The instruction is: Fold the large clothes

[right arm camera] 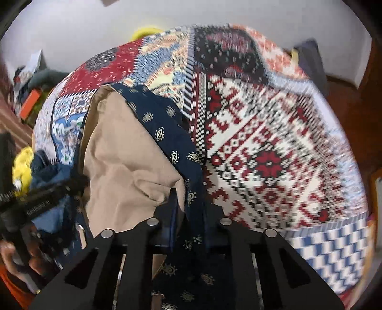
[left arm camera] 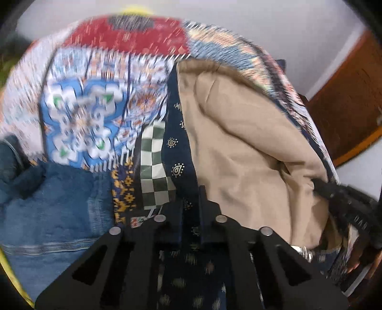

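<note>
On patchwork bedspread (right arm camera: 274,147): navy-tan garment (right arm camera: 124,155); white wall (right arm camera: 214,14) behind.

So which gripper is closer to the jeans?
Left. The left gripper holds the navy garment beside the jeans; the right gripper holds it farther off, across the beige lining.

Patchwork bedspread (right arm camera: 262,133) of red, blue and white prints across the bed. Blue denim (left arm camera: 59,202) heaped at the left, checkered cloth (left arm camera: 152,167) just beside it. Brown wooden door (left arm camera: 351,100) at the right, against a white wall (left arm camera: 274,21). Yellow fabric (right arm camera: 22,164) by the bedspread's edge.
</note>
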The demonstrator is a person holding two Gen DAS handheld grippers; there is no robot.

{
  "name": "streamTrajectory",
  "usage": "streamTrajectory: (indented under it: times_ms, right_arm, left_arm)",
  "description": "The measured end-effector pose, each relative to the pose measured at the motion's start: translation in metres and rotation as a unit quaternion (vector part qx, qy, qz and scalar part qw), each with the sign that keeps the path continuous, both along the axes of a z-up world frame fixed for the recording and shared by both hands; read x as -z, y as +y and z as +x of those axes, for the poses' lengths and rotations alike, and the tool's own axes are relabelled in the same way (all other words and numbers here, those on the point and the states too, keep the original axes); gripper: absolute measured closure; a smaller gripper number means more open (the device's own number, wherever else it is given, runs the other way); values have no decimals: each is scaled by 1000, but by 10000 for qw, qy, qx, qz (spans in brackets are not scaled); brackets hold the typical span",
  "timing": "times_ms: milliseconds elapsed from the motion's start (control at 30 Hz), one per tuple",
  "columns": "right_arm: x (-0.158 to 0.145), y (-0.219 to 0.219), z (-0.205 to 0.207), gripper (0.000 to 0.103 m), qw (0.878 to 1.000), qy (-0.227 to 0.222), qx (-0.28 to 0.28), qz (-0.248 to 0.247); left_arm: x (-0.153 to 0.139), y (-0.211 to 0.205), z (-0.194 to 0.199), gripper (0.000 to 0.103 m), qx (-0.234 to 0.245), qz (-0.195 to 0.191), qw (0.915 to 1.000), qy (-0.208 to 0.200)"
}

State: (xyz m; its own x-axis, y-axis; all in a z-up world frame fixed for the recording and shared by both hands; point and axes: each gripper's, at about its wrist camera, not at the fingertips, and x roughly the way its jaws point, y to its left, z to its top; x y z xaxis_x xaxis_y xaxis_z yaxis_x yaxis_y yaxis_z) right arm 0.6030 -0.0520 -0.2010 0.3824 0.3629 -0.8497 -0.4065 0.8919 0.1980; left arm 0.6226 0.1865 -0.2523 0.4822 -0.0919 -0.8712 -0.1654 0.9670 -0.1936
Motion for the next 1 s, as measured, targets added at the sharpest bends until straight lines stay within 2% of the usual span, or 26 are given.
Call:
streamTrajectory:
  times_ms: [100, 300, 433, 533, 633, 800, 900, 967, 1000]
  right_arm:
    - [-29, -20, -29, 91, 9996, -219, -100, 137]
    - [-79, -54, -93, 91, 9972, -557, -316, 375]
    - [-86, -62, -129, 91, 9955, -696, -516, 387]
    - [-77, -67, -161, 91, 9952, -724, -607, 267]
    - [-58, -72, -184, 91, 9959, -658, -599, 149]
    - [-22, -87, -203, 90, 9992, -344, -133, 169]
    - [-13, -89, -210, 86, 9996, -263, 24, 135]
    - [-13, -89, -213, 76, 9996, -262, 41, 10]
    - [-15, -88, -214, 73, 9996, -257, 45, -105]
  left_arm:
    - [-38, -12, -30, 96, 323, 326, 9981, -404]
    - [-99, -28, -100, 96, 823, 298, 9920, -911]
    - [-112, -40, -147, 96, 1067, 266, 9890, -987]
    - [-106, -50, -182, 96, 1237, 345, 9874, -921]
    - [-85, -61, -211, 96, 1346, 523, 9867, -753]
    - [-41, -71, -238, 95, 1261, 297, 9912, -281]
    - [-21, -74, -244, 84, 1245, 398, 9914, 34]
    - [-13, -72, -249, 70, 1183, 437, 9918, 209]
    - [-13, -71, -251, 69, 1162, 434, 9921, 202]
